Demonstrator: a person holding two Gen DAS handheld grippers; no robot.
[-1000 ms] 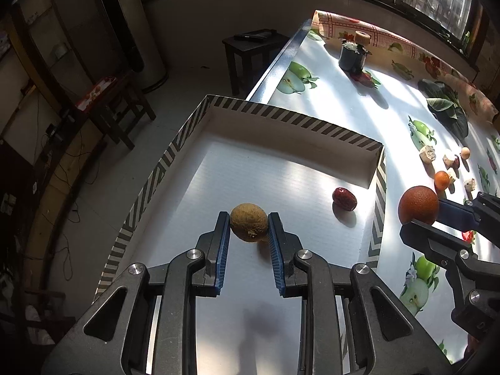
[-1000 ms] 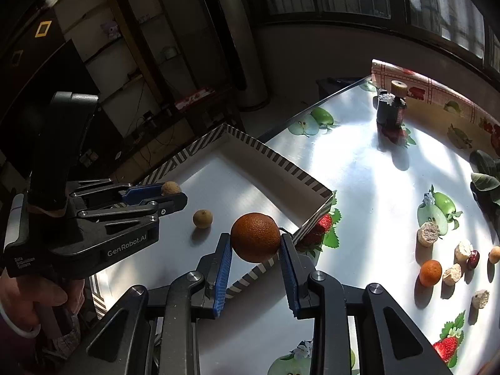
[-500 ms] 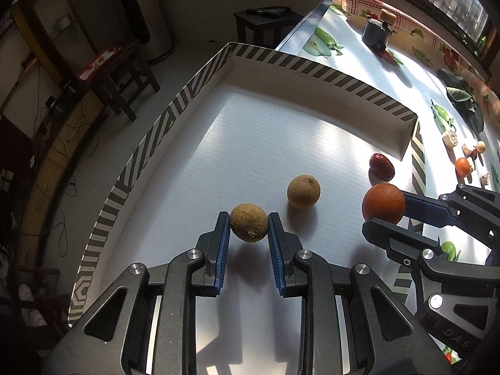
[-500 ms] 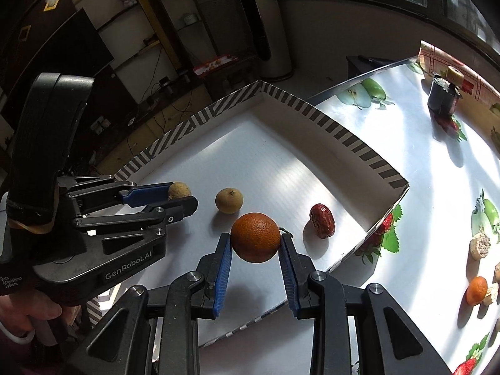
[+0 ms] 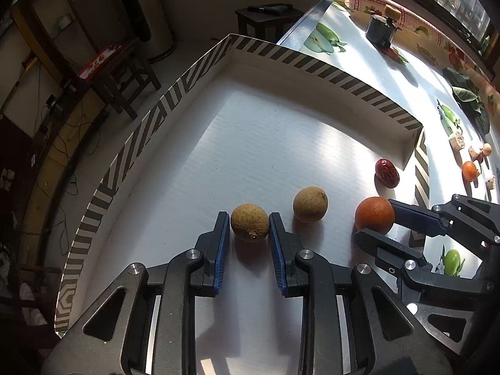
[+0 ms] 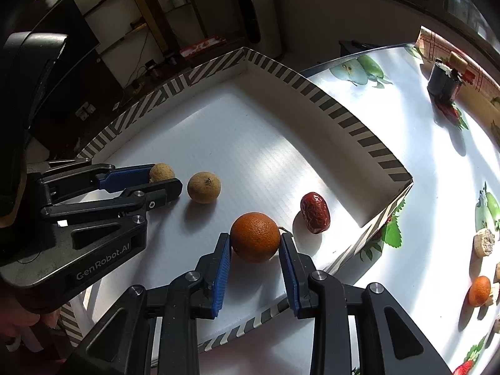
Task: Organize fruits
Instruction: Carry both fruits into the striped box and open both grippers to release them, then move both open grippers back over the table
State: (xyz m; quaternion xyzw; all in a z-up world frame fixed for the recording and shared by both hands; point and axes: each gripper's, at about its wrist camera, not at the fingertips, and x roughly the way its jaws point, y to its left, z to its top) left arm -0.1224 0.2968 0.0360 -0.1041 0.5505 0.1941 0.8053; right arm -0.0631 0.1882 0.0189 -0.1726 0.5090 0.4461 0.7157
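The left gripper [image 5: 249, 223] is positioned low over the white floor of the striped-rim tray [image 5: 315, 64], with a brown longan [image 5: 249, 222] lying between its blue pads [image 5: 222, 243]. Its jaws have just been opening; a narrow gap is showing on the left pad side, so the pads are no longer pressing the fruit. The longan is sitting at the tray floor, its shadow directly beneath it.

A second longan [image 5: 310, 204] is resting on the tray floor just to the right, apart from the gripper. A red jujube [image 5: 387, 173] is lying farther right, near the tray's right wall.

The right gripper [image 6: 254, 240] is clamping an orange [image 6: 255, 237] between its pads, inside the tray and close to the floor, near the jujube. Whether the orange is touching the floor cannot be determined.

Outside the tray, a small orange [image 6: 479, 290] and pale food pieces [image 6: 484, 242] are lying on the fruit-print tablecloth [image 6: 390, 118].
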